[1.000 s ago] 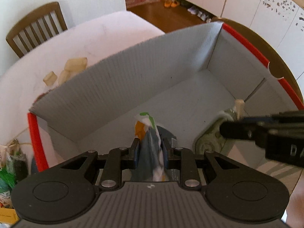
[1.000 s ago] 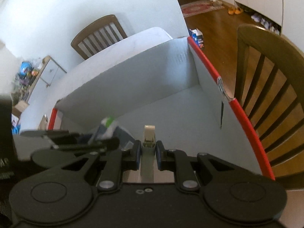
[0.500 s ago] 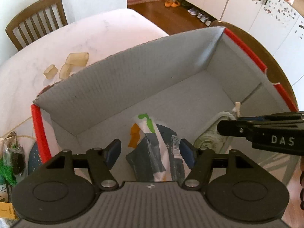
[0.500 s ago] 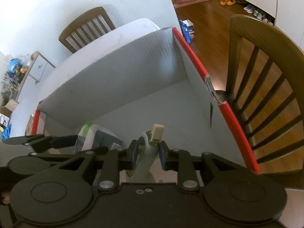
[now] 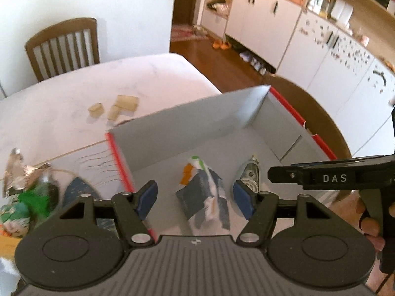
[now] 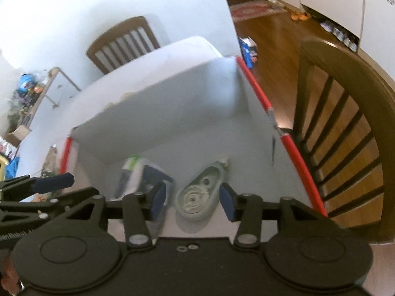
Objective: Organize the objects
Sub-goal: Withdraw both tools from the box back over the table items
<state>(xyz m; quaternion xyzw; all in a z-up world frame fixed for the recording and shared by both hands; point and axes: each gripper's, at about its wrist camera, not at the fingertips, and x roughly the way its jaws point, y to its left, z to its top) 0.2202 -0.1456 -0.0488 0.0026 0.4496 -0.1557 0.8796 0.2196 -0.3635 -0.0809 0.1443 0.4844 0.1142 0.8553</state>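
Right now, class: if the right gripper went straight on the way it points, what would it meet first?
Probably the correction tape dispenser lying on the box floor, between the open right gripper fingers; depth is uncertain.

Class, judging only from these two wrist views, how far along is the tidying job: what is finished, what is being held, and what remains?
Done: the folded packet and the correction tape dispenser lie on the floor of the red-edged box. In hand: nothing; the left gripper and right gripper both stand open above them. Left: three tan blocks on the table and the snack bags beside the box.
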